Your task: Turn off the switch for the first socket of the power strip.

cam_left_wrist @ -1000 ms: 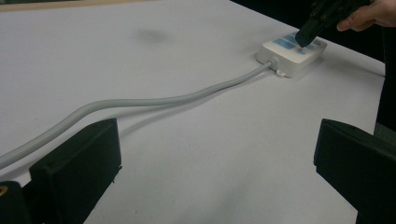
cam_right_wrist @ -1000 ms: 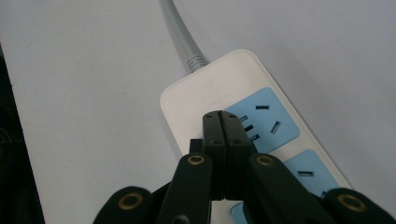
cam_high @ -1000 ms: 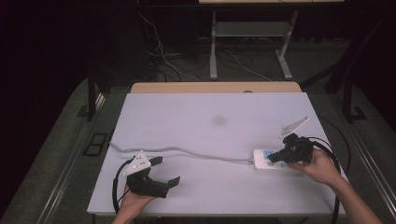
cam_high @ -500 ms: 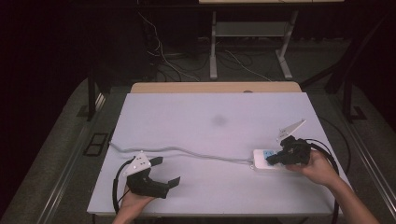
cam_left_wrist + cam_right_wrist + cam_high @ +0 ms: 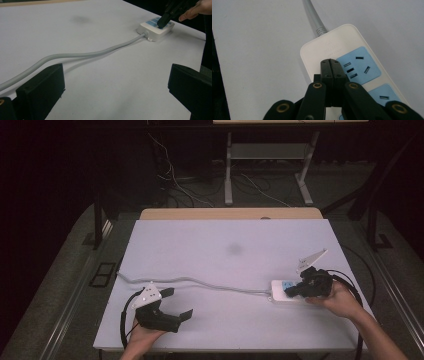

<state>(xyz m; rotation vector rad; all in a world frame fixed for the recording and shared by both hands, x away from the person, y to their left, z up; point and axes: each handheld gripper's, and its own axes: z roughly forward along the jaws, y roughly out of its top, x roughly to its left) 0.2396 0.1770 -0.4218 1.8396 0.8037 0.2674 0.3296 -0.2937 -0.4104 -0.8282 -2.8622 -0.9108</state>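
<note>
At the near left edge of the table (image 5: 225,235), the left gripper (image 5: 176,304) rests in the person's left hand (image 5: 142,336), its 2 jaws spread wide with nothing between them. In the left gripper view those jaws stand far apart at the bottom corners, with bare white tabletop between them. A black cable loops from this gripper over the table edge beside the hand.

Just past the left gripper, a grey cord (image 5: 200,282) runs across the table from the left edge toward the right. In the left gripper view the cord (image 5: 75,55) passes just beyond the left jaw and curves away to the strip.

On the right side of the table lies the power strip (image 5: 281,289), white with blue socket panels, flat on the surface and joined to the cord at its left end. The right gripper (image 5: 290,292) is over it, held by the right hand (image 5: 340,297). Its jaws are clenched together with nothing between them. In the right gripper view the closed tips (image 5: 330,65) sit on the white face of the strip (image 5: 332,45), just beside the first blue panel with its 5 slots.

Farther off, a faint grey smudge (image 5: 234,249) marks the middle of the table. Beyond the far edge, desk legs and loose wires lie on the dark floor.
</note>
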